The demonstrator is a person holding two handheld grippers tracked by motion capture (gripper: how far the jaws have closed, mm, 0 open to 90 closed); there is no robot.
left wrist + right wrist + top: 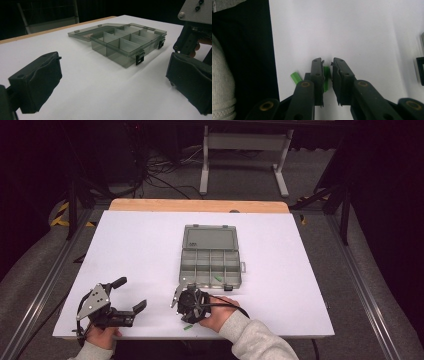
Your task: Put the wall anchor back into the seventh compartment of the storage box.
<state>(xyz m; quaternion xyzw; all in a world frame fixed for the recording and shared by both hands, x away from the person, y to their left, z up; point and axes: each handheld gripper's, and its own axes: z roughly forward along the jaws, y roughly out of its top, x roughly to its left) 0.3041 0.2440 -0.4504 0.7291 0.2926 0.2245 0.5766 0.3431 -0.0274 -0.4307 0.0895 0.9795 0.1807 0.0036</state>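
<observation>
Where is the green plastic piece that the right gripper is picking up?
In the right gripper view, the green piece sits between the right gripper jaws, near the table's front edge.

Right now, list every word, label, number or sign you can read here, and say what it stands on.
None can be read: the grey compartment box, the green pieces, both grippers and the white table carry no legible lettering.

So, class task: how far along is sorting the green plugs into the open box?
Done: one green plug lies in a front compartment of the box. In hand: the right claw is closed on a second plug near the table front edge. Left: a third plug beside it; the left claw is open.
</observation>
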